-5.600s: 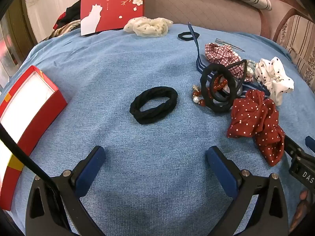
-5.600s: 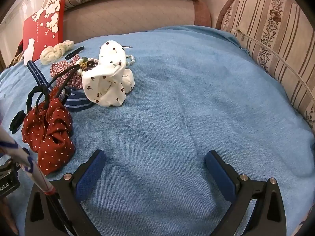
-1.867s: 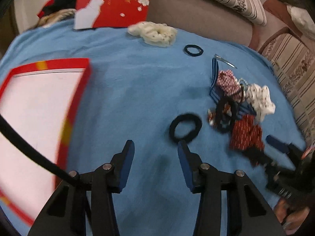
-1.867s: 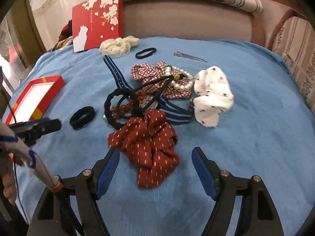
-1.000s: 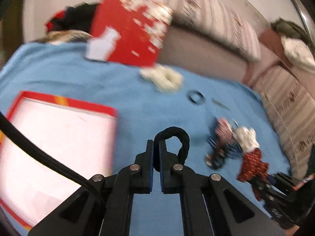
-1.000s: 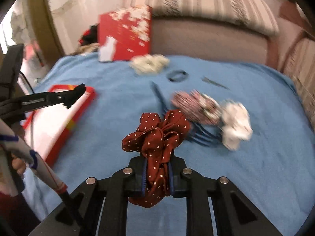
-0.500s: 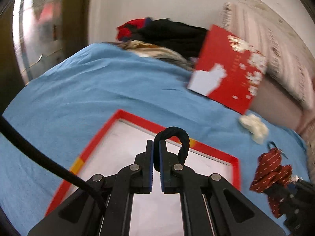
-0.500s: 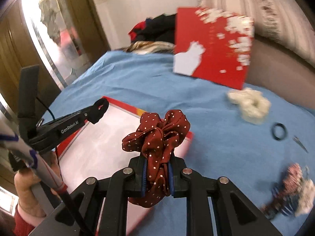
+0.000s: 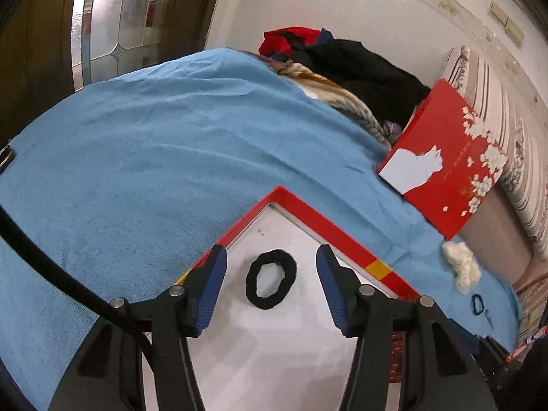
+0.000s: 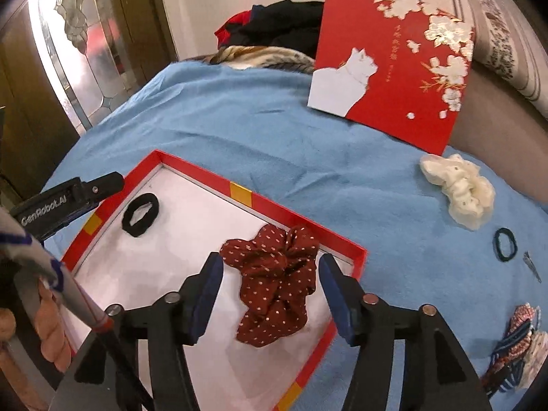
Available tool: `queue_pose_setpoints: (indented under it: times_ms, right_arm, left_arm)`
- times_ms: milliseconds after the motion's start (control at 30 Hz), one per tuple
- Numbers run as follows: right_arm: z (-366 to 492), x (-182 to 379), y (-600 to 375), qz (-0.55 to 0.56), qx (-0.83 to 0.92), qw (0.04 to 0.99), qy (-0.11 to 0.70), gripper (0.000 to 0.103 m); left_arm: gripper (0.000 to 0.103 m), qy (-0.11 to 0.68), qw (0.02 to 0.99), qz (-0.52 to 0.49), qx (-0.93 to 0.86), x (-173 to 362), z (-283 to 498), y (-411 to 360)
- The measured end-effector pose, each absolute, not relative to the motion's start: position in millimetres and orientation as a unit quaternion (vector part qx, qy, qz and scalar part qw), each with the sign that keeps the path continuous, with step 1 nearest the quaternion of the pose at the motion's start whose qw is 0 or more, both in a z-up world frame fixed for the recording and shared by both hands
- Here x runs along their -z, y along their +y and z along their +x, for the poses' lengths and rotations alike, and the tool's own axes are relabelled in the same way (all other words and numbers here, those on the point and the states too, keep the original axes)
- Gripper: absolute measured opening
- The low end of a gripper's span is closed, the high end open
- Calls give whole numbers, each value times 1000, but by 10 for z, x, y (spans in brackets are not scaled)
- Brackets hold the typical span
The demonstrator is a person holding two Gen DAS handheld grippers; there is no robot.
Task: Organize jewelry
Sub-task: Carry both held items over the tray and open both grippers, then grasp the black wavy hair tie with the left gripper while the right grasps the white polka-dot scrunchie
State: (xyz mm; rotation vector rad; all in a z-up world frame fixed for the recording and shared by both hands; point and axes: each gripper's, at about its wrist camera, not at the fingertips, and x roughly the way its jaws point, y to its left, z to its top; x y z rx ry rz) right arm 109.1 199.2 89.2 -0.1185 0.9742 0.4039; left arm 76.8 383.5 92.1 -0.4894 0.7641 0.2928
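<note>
A red box with a white floor (image 9: 328,231) (image 10: 294,219) lies on the blue cloth. A black hair tie (image 9: 271,278) (image 10: 140,219) lies flat in its far corner. My left gripper (image 9: 270,289) is open above it, jaws on either side, not touching. A red dotted scrunchie (image 10: 277,277) lies in the box near its right rim. My right gripper (image 10: 270,291) is open around it. The left gripper also shows in the right wrist view (image 10: 68,202), at the box's left edge.
The red box lid with a white cat (image 10: 390,68) (image 9: 445,174) leans on the sofa back. A cream scrunchie (image 10: 459,191), a thin black tie (image 10: 504,244), a hair clip (image 10: 531,265) and a pile of hair bands (image 10: 513,352) lie on the cloth to the right. Clothes (image 9: 342,65) lie behind.
Both grippers have opened. The black hair tie and the red scrunchie, held half a second ago, now lie on the box floor.
</note>
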Motion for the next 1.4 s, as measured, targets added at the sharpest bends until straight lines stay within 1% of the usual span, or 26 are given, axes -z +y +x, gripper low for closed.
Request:
queue_pose_setpoints:
  times_ms: [100, 233, 300, 433, 467, 533, 633, 733, 800, 933, 1067, 1100, 1133, 1167, 1233, 1267, 1400]
  right_arm:
    - [948, -1057, 1841, -59, -189, 871, 450, 63]
    - [615, -1320, 1284, -54, -161, 889, 425, 63]
    - [443, -1398, 886, -56, -130, 897, 419, 63]
    - [241, -1437, -1, -59, -36, 902, 427, 63]
    - [220, -1421, -304, -48, -4, 899, 436, 62]
    - [191, -1364, -727, -17, 31, 894, 447, 53]
    - [217, -1323, -1132, 34, 48, 888, 457, 53]
    - [313, -1241, -1231, 66, 21, 881, 468, 53]
    - [332, -1156, -1139, 66, 7, 877, 475, 53]
    - [402, -853, -754, 28, -34, 865, 499, 53]
    - [519, -561, -577, -6, -29, 858, 513, 53]
    - [552, -499, -569, -8, -28, 855, 518, 50]
    - [568, -461, -573, -1, -32, 851, 524, 26]
    - [570, -451, -576, 13, -40, 847, 531, 17]
    - [530, -491, -584, 58, -69, 840, 536, 11]
    - [465, -523, -539, 80, -98, 831, 541, 11]
    - [225, -571, -269, 96, -181, 804, 559, 11]
  left_arm:
    - [54, 361, 892, -240, -129, -1027, 704, 3736]
    - [54, 353, 904, -227, -80, -1211, 583, 3345]
    - [54, 355, 908, -217, -48, -1266, 511, 3064]
    - [55, 375, 898, -226, 29, -1234, 356, 2523]
    - [55, 385, 893, -225, 55, -1196, 331, 2329]
    - [55, 400, 888, -211, 79, -1122, 320, 2054]
    - [55, 417, 888, -171, 87, -1011, 335, 1772]
    - [55, 433, 885, -149, 87, -872, 392, 1604]
    - [55, 442, 880, -148, 89, -819, 412, 1582]
    - [55, 459, 870, -151, 93, -704, 470, 1580]
    - [55, 473, 863, -150, 98, -621, 503, 1580]
    - [55, 475, 862, -150, 99, -611, 504, 1574]
    - [55, 476, 861, -149, 100, -609, 499, 1572]
    - [55, 475, 861, -149, 101, -611, 493, 1572]
    - [55, 473, 862, -149, 101, -626, 495, 1566]
    - [55, 472, 863, -150, 102, -636, 488, 1570]
    - [55, 472, 863, -149, 102, -630, 481, 1554]
